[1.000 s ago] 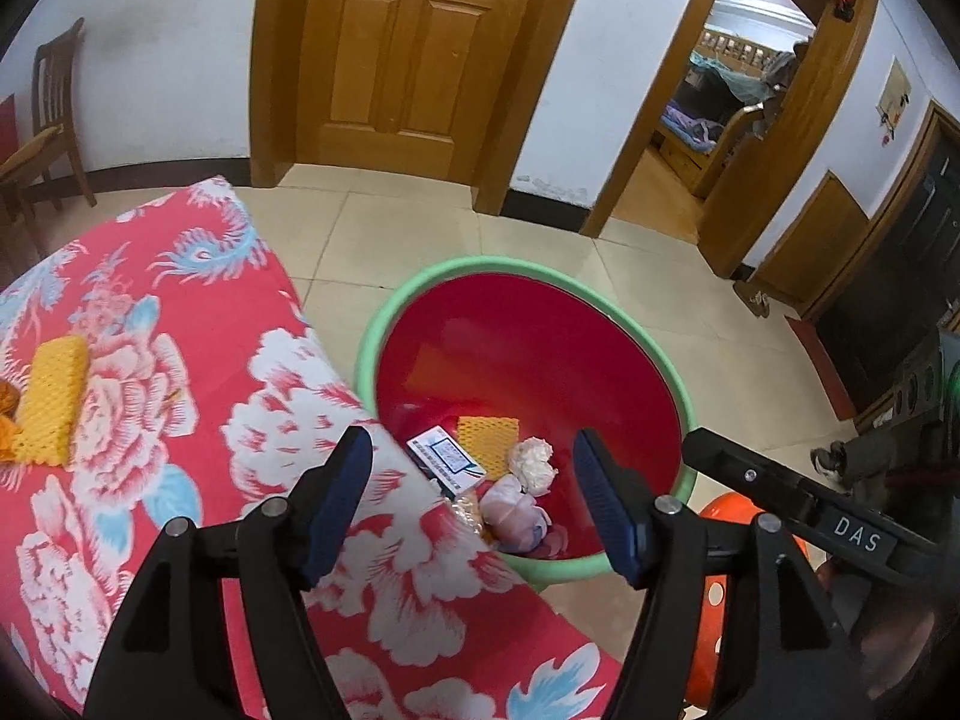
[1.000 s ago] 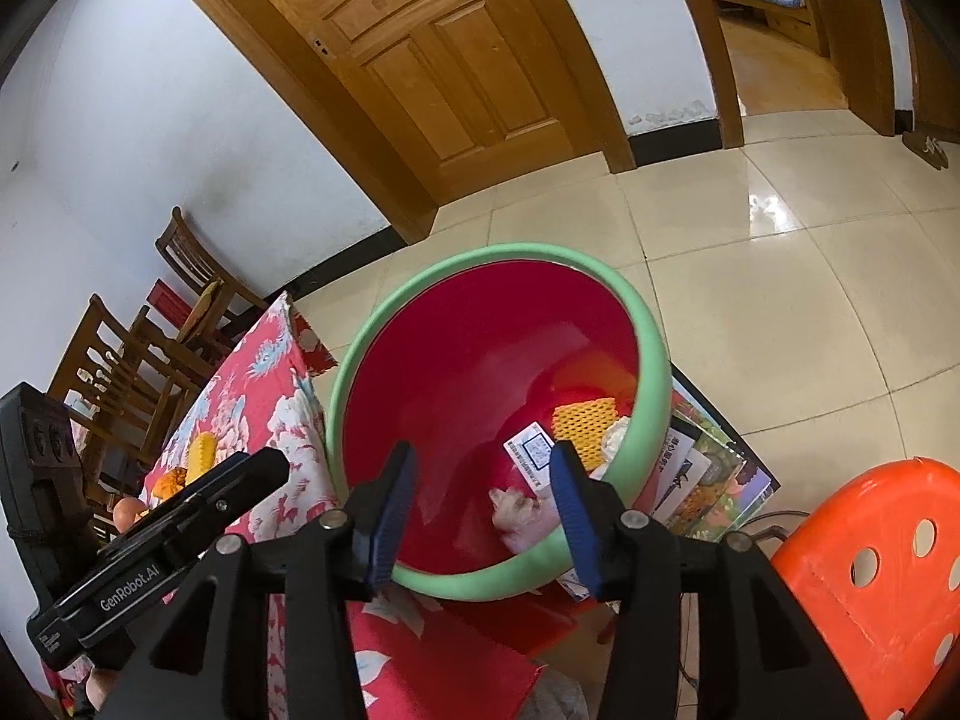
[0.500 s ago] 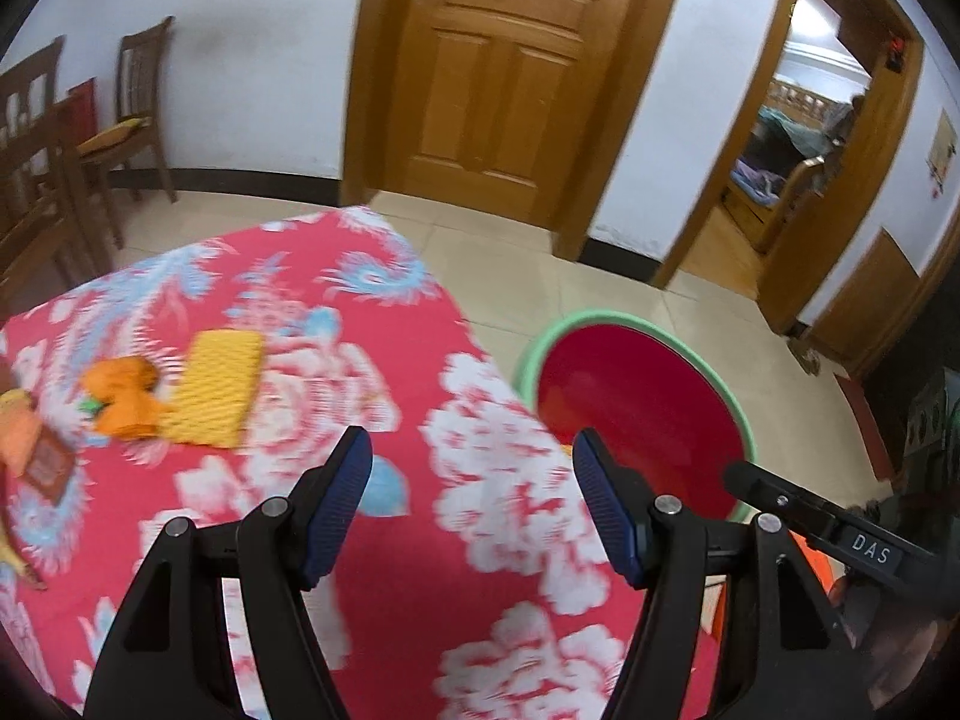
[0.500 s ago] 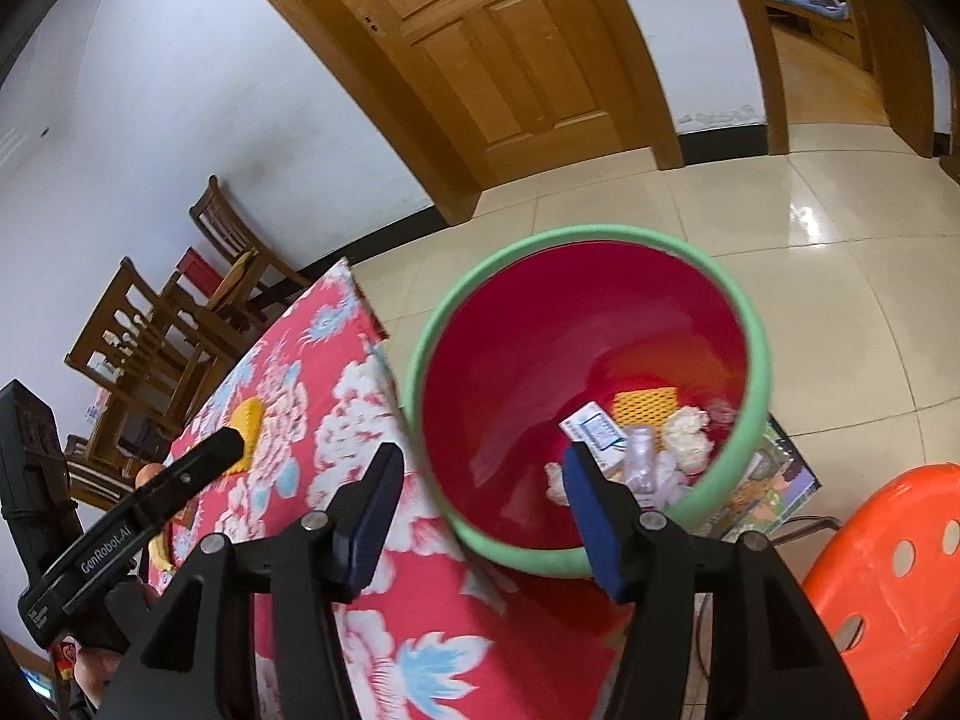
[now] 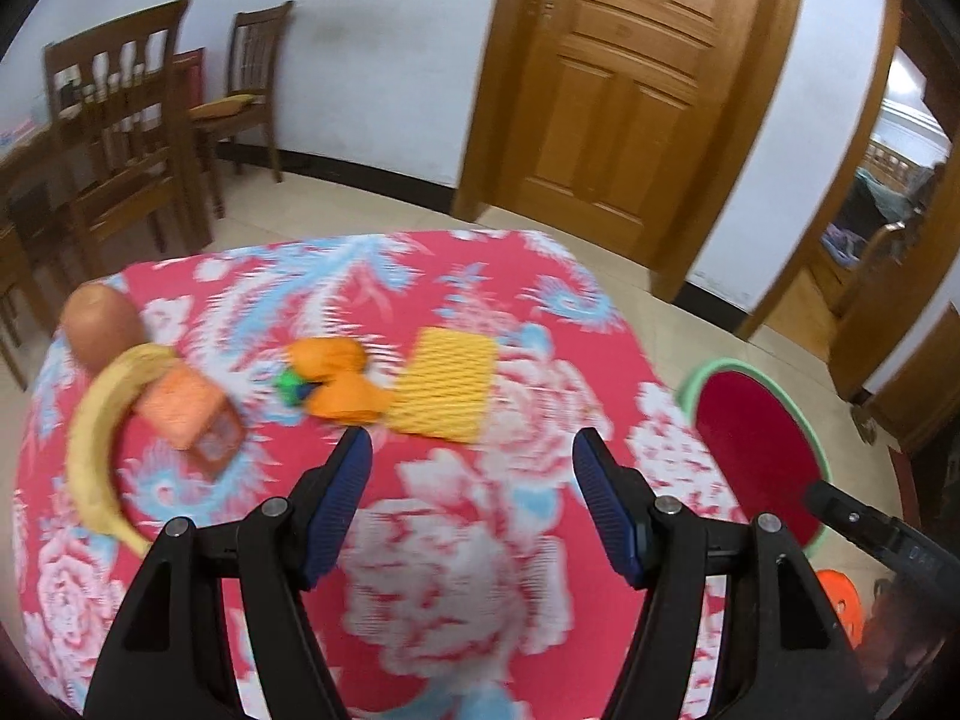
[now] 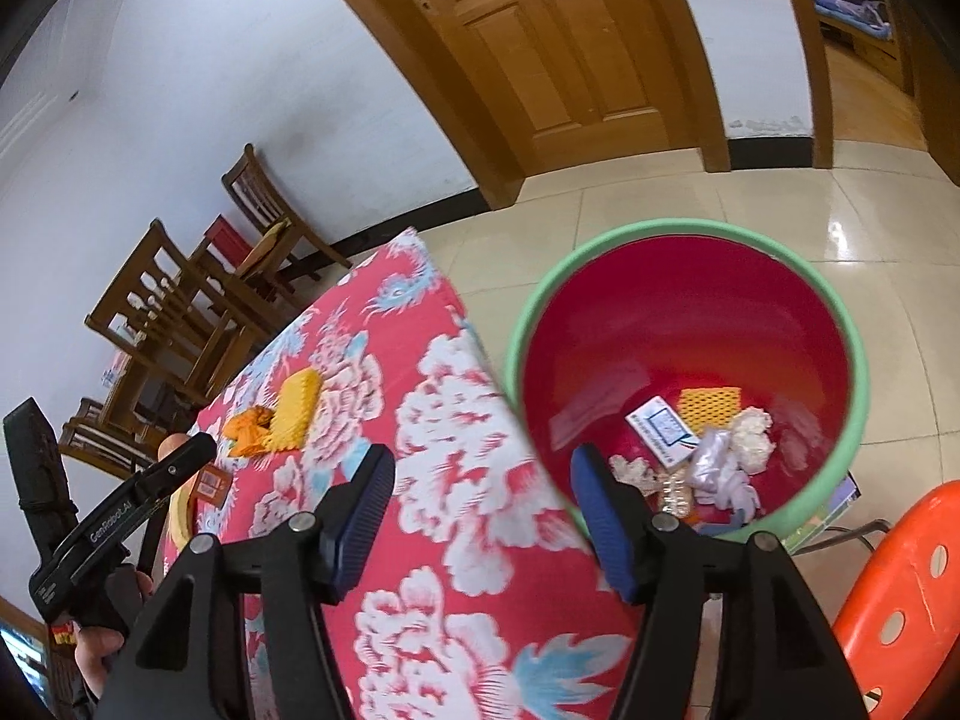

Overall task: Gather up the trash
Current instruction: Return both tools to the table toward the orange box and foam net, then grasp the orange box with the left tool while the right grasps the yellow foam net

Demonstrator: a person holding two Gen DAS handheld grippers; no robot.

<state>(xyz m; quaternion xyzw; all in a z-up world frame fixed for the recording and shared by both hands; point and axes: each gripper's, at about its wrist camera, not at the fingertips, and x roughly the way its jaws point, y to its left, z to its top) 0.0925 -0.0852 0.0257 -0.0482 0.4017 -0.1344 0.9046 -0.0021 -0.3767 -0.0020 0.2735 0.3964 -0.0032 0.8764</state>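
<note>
My left gripper (image 5: 471, 447) hangs open and empty over the red flowered tablecloth (image 5: 444, 540). Just beyond its fingertips lie a yellow foam net (image 5: 447, 381), an orange peel (image 5: 339, 378) with a small green scrap, an orange carton (image 5: 192, 414), a banana (image 5: 96, 438) and a round brown fruit (image 5: 99, 324). My right gripper (image 6: 480, 468) sits above the table's corner, its jaws opening with nothing between them. Right of it stands the red bin (image 6: 690, 324) with a green rim, holding a card, yellow net, crumpled paper and wrappers. The same bin (image 5: 756, 450) shows in the left wrist view.
An orange plastic stool (image 6: 900, 600) stands at the lower right beside the bin. Wooden chairs (image 5: 120, 138) and a table are at the far left. A closed wooden door (image 5: 624, 84) and an open doorway lie beyond the tiled floor. The other gripper's handle (image 6: 114, 516) is at the left.
My left gripper swung left from over the bin to over the table's trash. My right gripper drifted left toward the table corner and its jaws widened.
</note>
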